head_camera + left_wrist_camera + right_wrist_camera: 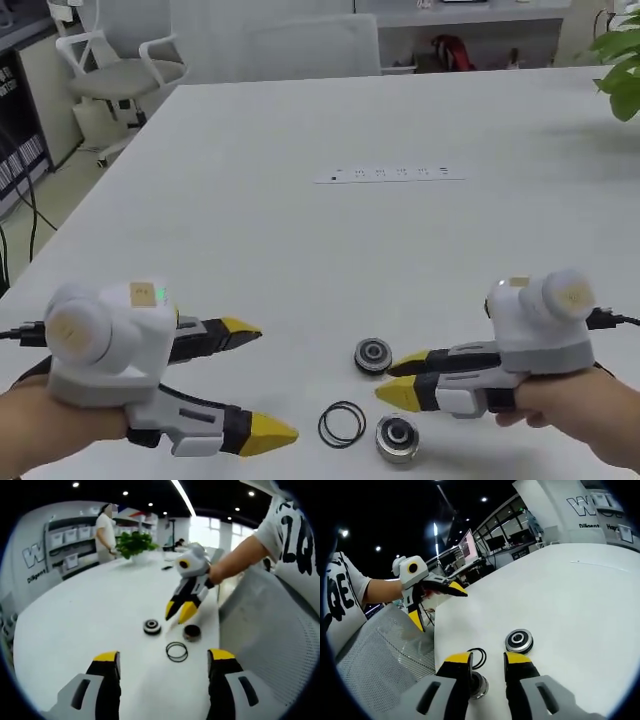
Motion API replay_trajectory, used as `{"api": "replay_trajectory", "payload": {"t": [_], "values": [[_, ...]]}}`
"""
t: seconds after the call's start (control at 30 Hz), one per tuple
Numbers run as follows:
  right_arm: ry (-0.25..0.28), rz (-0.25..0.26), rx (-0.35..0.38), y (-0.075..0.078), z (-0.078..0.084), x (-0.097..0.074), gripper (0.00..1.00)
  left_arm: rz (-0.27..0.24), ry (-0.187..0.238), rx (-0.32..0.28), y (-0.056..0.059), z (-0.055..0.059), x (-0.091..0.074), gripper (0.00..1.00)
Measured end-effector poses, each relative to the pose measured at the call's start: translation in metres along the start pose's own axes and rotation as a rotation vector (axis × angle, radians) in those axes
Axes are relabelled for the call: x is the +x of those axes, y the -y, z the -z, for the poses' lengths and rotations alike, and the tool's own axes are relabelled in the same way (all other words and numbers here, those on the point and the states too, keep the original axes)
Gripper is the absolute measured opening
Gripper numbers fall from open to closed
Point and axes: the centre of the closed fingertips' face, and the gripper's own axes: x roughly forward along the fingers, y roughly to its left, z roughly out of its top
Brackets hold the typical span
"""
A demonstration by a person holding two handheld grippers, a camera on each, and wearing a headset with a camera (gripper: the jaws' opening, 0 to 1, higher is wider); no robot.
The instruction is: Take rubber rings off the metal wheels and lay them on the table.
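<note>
Lower centre: rings (342, 423) lie beside the near wheel (397, 438); the far wheel (373, 355) looks still ringed. Our left gripper (272, 383) and right gripper (398, 378) gape empty.

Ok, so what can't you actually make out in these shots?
Loose rubber rings: head view, too thin to count where they overlap.
Near wheel: right gripper view, partly hidden behind a jaw of the right gripper.
Far wheel: head view, too small to tell whether a ring is on it.
Printed strip: head view, markings too small to read.
</note>
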Motion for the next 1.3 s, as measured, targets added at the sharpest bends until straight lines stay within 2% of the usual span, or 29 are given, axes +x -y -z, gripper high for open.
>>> {"api": "replay_trajectory", "payload": {"t": [0.2, 0.47, 0.77, 1.13, 1.3], "values": [[0.013, 0.040, -0.031, 0.011, -0.003, -0.003, 0.23, -0.004, 0.003, -0.014, -0.008, -0.002, 0.006, 0.69], [0.005, 0.091, -0.083, 0.027, -0.001, -0.006, 0.24, -0.004, -0.008, -0.025, -0.017, -0.001, 0.017, 0.63], [-0.009, 0.127, -0.108, 0.040, 0.004, -0.006, 0.24, 0.005, -0.021, -0.028, -0.020, 0.000, 0.034, 0.59], [-0.016, 0.132, -0.129, 0.042, 0.004, 0.000, 0.25, -0.007, 0.004, -0.069, -0.031, -0.008, 0.053, 0.54], [-0.019, 0.132, -0.144, 0.042, 0.003, 0.003, 0.26, -0.004, -0.001, -0.071, -0.031, -0.009, 0.061, 0.52]]}}
